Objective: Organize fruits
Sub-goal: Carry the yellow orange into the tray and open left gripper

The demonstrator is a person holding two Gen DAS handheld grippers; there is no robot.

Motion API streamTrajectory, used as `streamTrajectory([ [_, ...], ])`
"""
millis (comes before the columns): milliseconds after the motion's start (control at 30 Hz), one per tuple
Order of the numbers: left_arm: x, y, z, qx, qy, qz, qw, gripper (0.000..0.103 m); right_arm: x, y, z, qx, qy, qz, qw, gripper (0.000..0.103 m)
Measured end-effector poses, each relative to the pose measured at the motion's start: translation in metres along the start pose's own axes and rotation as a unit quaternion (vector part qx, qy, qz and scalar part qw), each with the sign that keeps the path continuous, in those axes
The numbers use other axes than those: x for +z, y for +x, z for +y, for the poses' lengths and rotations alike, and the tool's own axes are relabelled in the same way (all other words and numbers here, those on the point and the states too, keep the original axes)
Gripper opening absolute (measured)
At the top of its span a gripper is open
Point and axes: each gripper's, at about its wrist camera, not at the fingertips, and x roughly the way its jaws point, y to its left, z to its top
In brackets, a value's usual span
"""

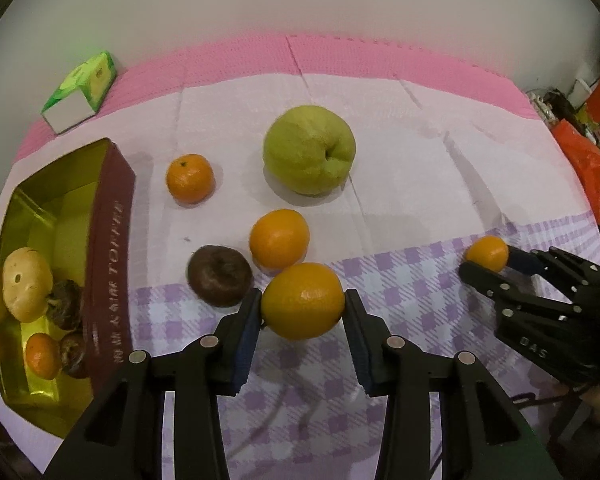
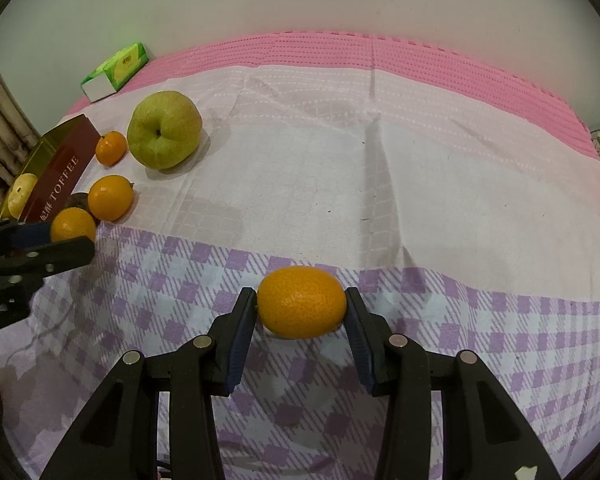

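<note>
With both jaws clamped, left gripper (image 1: pixel 302 303) on a round orange citrus fruit (image 1: pixel 302 300), right gripper (image 2: pixel 301 307) on an oval orange citrus fruit (image 2: pixel 302 307); I judged the gold-lined maroon toffee tin (image 1: pixel 112 248) next, clearing its wall.

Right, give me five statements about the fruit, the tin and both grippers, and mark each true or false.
1. The left gripper is shut on an orange. True.
2. The right gripper is open with nothing between its pads. False: it is shut on a small orange.
3. The toffee tin already holds fruit. True: a pale yellow fruit, a small orange and dark fruits lie in it.
4. The big green fruit lies in the tin. False: it sits on the cloth, outside the tin.
5. The green tissue box stands on the checked part of the cloth. False: it is at the back, on the pink mat.
</note>
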Motion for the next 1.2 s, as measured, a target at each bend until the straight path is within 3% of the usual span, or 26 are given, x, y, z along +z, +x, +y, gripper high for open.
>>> streamTrajectory([
  [200,-0.001,-0.022,0.023,0.011,-0.016,-0.014,0.9997,0.042,0.0,0.001,0.001,-0.003,-0.001,-0.003,1.0,0.041],
  [433,-0.012,-0.043,0.08,0.047,-0.059,-0.021,0.9969,0.042,-0.001,0.001,0.001,-0.005,0.0,-0.004,1.0,0.041],
  [867,-0.04,-0.069,0.194,0.125,-0.16,-0.022,0.9789,0.042,-0.001,0.001,0.001,-0.006,0.001,-0.004,1.0,0.041],
  [1200,-0.052,-0.055,0.225,0.143,-0.186,-0.003,0.9721,0.042,0.001,0.002,0.005,-0.011,0.004,-0.004,1.0,0.041],
])
